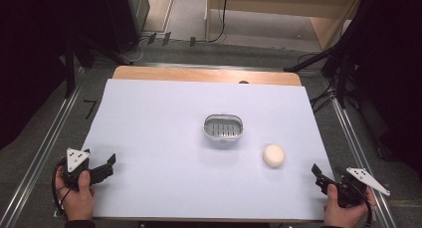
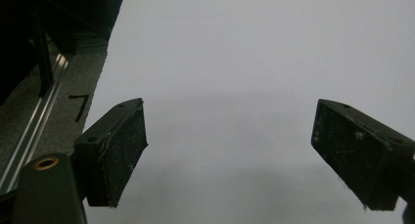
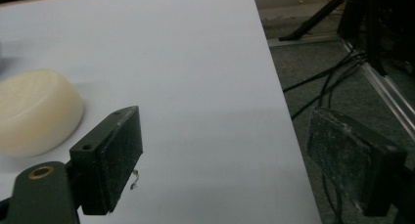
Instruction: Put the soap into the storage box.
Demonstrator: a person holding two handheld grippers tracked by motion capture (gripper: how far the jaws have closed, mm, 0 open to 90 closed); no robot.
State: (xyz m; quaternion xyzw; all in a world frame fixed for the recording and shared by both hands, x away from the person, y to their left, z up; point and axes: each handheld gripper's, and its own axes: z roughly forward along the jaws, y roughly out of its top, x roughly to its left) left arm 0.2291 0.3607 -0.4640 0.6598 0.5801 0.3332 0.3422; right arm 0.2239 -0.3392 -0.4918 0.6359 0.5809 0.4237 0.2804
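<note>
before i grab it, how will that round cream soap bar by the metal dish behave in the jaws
The round cream soap bar looks solid and smooth, so it probably stays stiff but may slip between flat pads. Its low shape, lying flat on the white table, suggests it would slide rather than roll or tip when pushed.

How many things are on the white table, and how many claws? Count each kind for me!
Soap bar: 1
Metal soap dish: 1
Claws: 2, the left claw and the right claw, both open and empty
Total: 4

Grey carpet floor (image 1: 45, 138), wood shelving (image 1: 278, 4)
</note>
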